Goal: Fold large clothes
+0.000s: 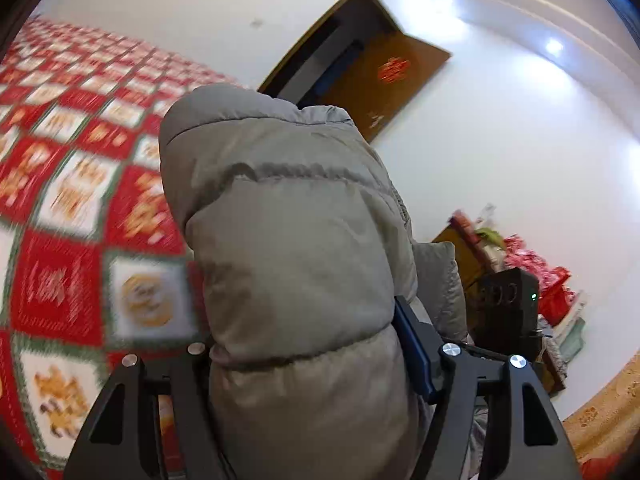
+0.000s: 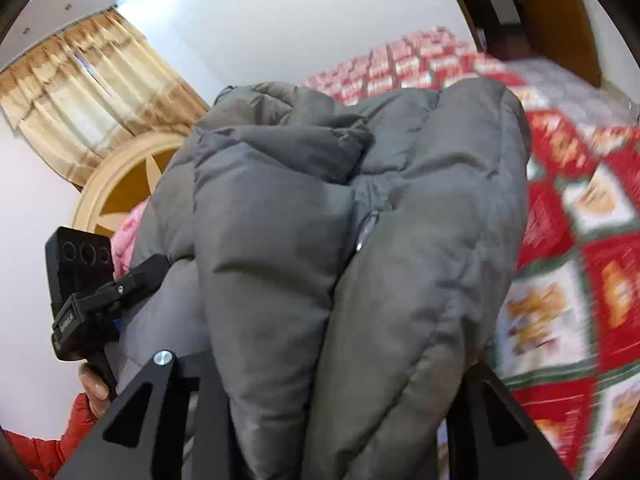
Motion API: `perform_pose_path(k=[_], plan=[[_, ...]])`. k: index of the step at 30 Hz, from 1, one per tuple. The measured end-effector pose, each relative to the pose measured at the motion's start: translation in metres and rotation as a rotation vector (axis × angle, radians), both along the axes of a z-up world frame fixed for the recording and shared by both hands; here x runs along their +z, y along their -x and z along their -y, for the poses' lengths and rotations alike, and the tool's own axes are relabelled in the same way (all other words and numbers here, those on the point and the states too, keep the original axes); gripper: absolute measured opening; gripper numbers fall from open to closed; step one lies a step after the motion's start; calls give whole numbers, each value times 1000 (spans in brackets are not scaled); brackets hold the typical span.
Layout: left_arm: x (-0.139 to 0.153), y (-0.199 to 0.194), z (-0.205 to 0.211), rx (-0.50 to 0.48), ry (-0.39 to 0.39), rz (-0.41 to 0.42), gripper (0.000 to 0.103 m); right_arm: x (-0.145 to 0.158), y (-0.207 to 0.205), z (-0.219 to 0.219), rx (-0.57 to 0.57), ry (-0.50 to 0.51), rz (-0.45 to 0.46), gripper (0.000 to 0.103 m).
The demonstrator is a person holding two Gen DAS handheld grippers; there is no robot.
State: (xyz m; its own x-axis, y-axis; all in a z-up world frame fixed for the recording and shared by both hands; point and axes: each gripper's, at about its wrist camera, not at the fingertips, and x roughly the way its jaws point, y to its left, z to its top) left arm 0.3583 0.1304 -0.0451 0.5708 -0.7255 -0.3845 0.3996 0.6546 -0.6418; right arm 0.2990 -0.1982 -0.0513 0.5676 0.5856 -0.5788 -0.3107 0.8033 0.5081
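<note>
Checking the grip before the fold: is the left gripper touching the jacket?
Touching. In the left wrist view the left gripper has the grey jacket bulging between its fingers, the blue pad pressed into it.

red patterned bedspread, brown door, beige curtains

A bed covered by a red, white and green patchwork quilt with orange motifs in its squares fills the left wrist view from nine o'clock to seven o'clock. In the right wrist view the same quilt spreads from one o'clock to five o'clock. It is motion-blurred, and whether anything lies on it cannot be told.
</note>
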Motion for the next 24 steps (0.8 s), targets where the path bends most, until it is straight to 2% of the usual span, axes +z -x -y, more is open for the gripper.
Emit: perform_pose_path(k=[5, 8, 10, 14, 24], plan=[[33, -17, 34, -34, 45, 43, 67, 64, 13, 45, -41, 45, 94, 35], [37, -39, 56, -42, 64, 32, 67, 92, 11, 69, -71, 114, 138, 35], [36, -54, 68, -41, 69, 24, 67, 101, 5, 84, -87, 154, 153, 35], [26, -84, 98, -20, 39, 11, 67, 92, -22, 105, -111, 196, 161, 35], [-24, -157, 155, -19, -57, -91, 67, 38, -86, 154, -189, 152, 60, 32]])
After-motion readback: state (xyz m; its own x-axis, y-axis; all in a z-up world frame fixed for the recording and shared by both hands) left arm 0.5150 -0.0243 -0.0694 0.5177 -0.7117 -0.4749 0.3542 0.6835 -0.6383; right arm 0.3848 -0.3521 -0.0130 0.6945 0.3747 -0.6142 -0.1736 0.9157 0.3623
